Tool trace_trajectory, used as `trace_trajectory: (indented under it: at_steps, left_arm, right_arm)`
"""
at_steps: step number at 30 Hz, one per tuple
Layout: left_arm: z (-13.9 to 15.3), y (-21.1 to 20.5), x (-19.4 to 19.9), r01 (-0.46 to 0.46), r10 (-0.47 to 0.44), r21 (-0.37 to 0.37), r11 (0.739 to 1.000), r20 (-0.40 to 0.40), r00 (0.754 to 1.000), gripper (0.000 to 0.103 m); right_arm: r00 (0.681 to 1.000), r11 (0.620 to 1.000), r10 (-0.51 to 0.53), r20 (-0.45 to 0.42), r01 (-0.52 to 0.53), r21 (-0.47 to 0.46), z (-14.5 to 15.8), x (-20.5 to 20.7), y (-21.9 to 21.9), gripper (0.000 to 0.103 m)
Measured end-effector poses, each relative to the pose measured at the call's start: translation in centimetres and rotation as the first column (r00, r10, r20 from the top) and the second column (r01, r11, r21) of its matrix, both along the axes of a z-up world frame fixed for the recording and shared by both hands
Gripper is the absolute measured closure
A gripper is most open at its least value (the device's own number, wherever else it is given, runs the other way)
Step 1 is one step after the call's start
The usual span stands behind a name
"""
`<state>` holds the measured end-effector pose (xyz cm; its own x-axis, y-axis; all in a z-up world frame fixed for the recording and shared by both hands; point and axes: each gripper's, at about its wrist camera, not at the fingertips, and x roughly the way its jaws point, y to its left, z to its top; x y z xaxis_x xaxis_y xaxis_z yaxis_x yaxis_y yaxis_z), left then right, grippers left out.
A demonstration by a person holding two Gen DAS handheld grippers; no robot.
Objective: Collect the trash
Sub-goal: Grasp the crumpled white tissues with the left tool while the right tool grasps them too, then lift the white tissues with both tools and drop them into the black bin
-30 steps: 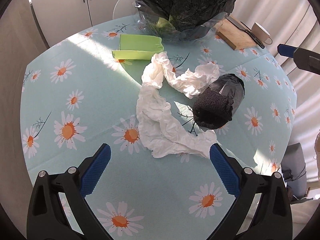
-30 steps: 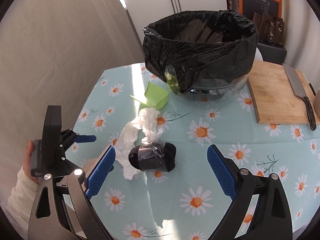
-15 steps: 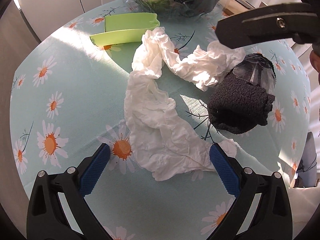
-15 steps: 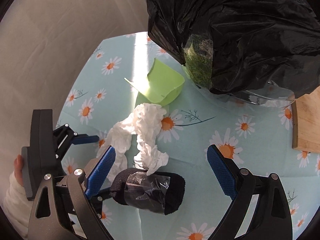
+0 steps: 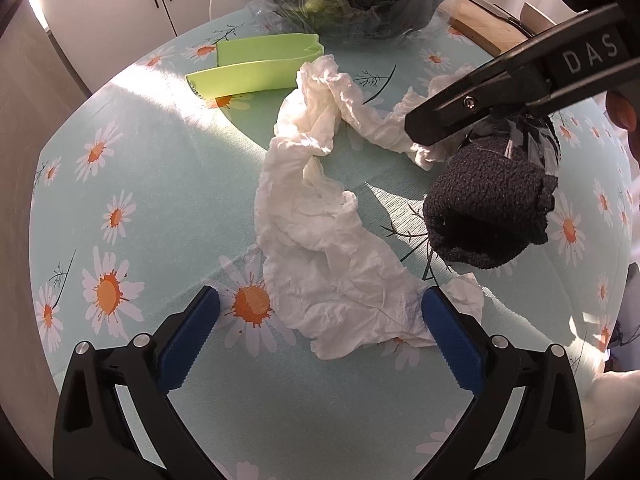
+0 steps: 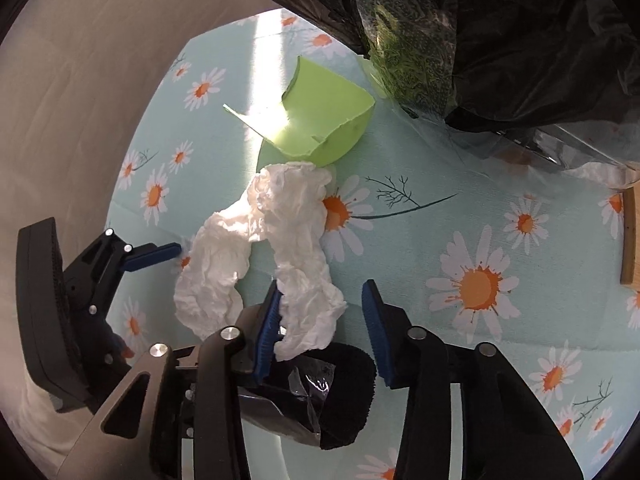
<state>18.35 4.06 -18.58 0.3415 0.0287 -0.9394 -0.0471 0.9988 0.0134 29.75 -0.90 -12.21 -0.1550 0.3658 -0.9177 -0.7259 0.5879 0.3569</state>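
Observation:
A long crumpled white tissue (image 5: 320, 240) lies on the daisy tablecloth, one end against a rolled black fabric bundle wrapped in clear plastic (image 5: 492, 208). My left gripper (image 5: 320, 336) is open low over the tissue's near end, a blue pad on each side. My right gripper (image 6: 324, 328) is closing over the bundle (image 6: 340, 392) and the tissue's other end (image 6: 308, 320). Its left pad touches them; a gap shows at the right pad. In the left wrist view its black finger (image 5: 480, 96) crosses above the bundle.
A folded light-green foam piece (image 5: 256, 68) lies beyond the tissue. Behind it stands a bin lined with a black bag (image 6: 500, 40). A wooden cutting board (image 5: 484, 28) sits at the far right. The table edge curves close on the left.
The right gripper came down over the black bundle and its jaws narrowed to about half their width. The left gripper sank toward the tissue, then held still.

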Motion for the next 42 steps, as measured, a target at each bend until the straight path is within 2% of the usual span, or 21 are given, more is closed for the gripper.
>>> trace_trajectory:
  at_steps: [1, 2, 3, 5, 7, 10, 12, 19, 21, 27, 37, 42]
  left_arm:
    - [0.1, 0.0, 0.1, -0.012, 0.012, -0.004, 1.000, 0.003, 1.000, 0.010]
    - [0.4, -0.1, 0.1, -0.013, 0.013, -0.006, 1.000, 0.017, 1.000, 0.020]
    - [0.6, -0.3, 0.0, -0.007, 0.007, -0.009, 1.000, 0.024, 1.000, 0.025]
    - [1.1, -0.6, -0.2, 0.015, -0.015, -0.015, 1.000, 0.024, 1.000, 0.049]
    - [1.3, -0.6, -0.1, 0.033, -0.032, -0.023, 0.999, 0.012, 0.999, 0.058]
    - [1.5, -0.6, -0.1, 0.044, -0.044, -0.050, 0.998, -0.003, 0.999, 0.079]
    - [1.6, -0.6, -0.1, 0.046, -0.048, -0.077, 0.996, -0.019, 0.999, 0.088]
    - [2.6, -1.1, -1.3, 0.085, -0.085, -0.056, 0.995, 0.002, 0.996, 0.088]
    - [2.9, -1.0, -1.9, 0.079, -0.079, -0.042, 0.996, 0.008, 0.997, 0.088]
    - [4.3, -0.4, -4.1, 0.046, -0.042, -0.066, 0.997, 0.058, 0.997, 0.088]
    - [6.7, 0.5, -7.0, 0.019, -0.010, -0.077, 0.997, 0.117, 0.993, 0.088]
    - [8.2, 0.3, -8.6, 0.020, -0.011, -0.059, 0.998, 0.143, 0.990, 0.088]
  right_arm:
    - [1.000, 1.000, -0.002, 0.010, 0.002, -0.009, 0.2, 0.0, -0.1, 0.079]
    - [1.000, 1.000, -0.005, 0.024, 0.005, -0.019, 0.4, 0.0, -0.2, 0.081]
    - [0.999, 1.000, -0.007, 0.032, 0.008, -0.025, 0.6, 0.0, -0.3, 0.086]
    - [0.999, 1.000, -0.013, 0.032, 0.013, -0.018, 1.2, -0.1, -0.5, 0.089]
    - [0.999, 1.000, -0.019, 0.033, 0.019, 0.001, 2.2, -0.3, -0.9, 0.090]
    - [0.998, 0.999, -0.031, 0.045, 0.030, 0.028, 3.9, -0.5, -1.4, 0.090]
    - [0.997, 0.998, -0.048, 0.054, 0.045, 0.044, 5.0, -0.6, -1.7, 0.090]
    - [0.989, 0.993, -0.093, 0.118, 0.083, 0.088, 8.8, -1.9, -3.3, 0.090]
    - [0.985, 0.994, -0.086, 0.150, 0.075, 0.080, 9.6, -2.9, -3.4, 0.090]
    - [0.976, 0.994, -0.086, 0.198, 0.072, 0.080, 11.6, -6.0, -4.3, 0.090]
    - [0.957, 0.991, -0.082, 0.279, 0.049, 0.126, 15.4, -11.8, -5.6, 0.090]
    - [0.944, 0.988, -0.088, 0.319, 0.040, 0.151, 17.5, -13.9, -6.1, 0.090]
